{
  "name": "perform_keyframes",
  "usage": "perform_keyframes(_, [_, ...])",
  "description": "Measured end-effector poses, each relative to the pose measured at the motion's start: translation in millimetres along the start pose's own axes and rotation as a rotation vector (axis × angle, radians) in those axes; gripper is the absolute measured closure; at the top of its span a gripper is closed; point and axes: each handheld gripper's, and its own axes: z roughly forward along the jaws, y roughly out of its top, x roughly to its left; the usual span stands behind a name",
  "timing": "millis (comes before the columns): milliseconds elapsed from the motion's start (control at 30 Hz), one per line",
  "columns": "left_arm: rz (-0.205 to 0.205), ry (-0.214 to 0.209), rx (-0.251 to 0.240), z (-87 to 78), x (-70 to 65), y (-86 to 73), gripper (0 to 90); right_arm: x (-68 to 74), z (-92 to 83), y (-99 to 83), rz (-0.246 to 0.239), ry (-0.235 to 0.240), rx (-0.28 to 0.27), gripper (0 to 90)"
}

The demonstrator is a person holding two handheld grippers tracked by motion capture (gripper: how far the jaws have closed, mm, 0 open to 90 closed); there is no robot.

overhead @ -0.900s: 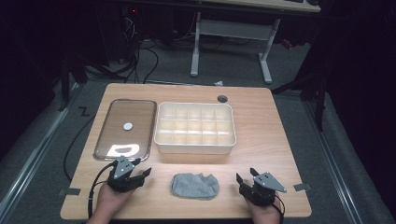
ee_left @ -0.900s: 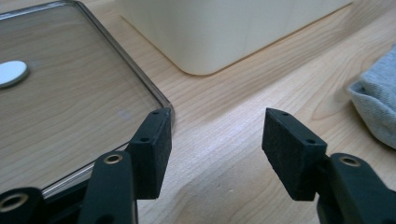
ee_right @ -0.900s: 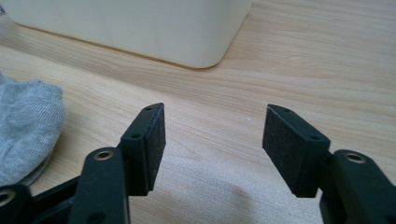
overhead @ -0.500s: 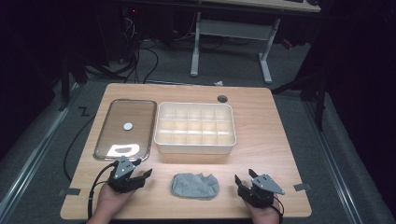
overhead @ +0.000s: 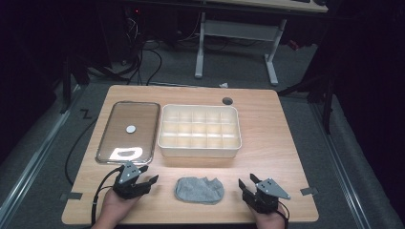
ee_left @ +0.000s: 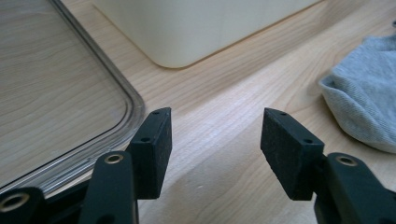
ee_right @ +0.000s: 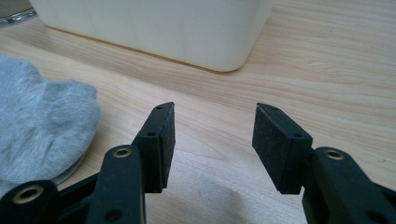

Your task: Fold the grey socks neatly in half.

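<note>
My left tool (overhead: pixel 143 177) rests near the front edge of the pale wooden desk (overhead: pixel 277 148), jaws standing apart with nothing but bare wood between them; from it the crumpled grey knitted sock (overhead: pixel 199 190) lies just off to its right, close but not touching. The sock's long axis runs across the desk, from one tool toward the other. In the left gripper view the sock (ee_left: pixel 364 102) sits at the right edge, beyond the right jaw. My right tool (overhead: pixel 249 187) is likewise spread and empty, with the sock (ee_right: pixel 42 126) just to its left. I judge both tools about equally near, so either could turn inward to take it.
</note>
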Motion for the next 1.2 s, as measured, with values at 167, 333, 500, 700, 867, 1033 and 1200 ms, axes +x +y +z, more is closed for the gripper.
perform_keyframes(167, [0.023, -0.027, 0.006, 3.1, -9.5, 1.0, 43.5, 4.3, 0.6, 2.5, -0.003, 0.020, 0.005, 47.9])
perform_keyframes(333, [0.051, -0.055, 0.019, 7.3, -19.8, 1.9, 43.2, 12.9, 3.3, 6.1, -0.010, 0.045, 0.018, 46.2])
perform_keyframes(500, [0.067, -0.091, 0.028, 11.9, -30.6, 2.7, 43.7, 22.4, 8.0, 8.2, 0.033, 0.134, 0.036, 49.7])
perform_keyframes(700, [0.044, -0.153, 0.008, 16.3, -44.2, 11.6, 45.4, 34.8, 14.0, 10.9, 0.083, 0.251, 0.062, 53.7])
perform_keyframes(867, [0.058, -0.173, 0.011, 27.3, -55.2, 25.7, 46.2, 45.9, 23.8, 10.3, 0.063, 0.263, 0.119, 54.4])
perform_keyframes(1033, [0.062, -0.138, 0.064, 42.0, -62.6, 29.5, 59.6, 54.6, 31.5, 8.0, 0.003, 0.263, 0.186, 54.6])
perform_keyframes(1200, [0.111, -0.121, 0.108, 37.8, -66.5, 20.6, 67.5, 58.1, 33.0, 8.4, -0.036, 0.281, 0.198, 57.9])
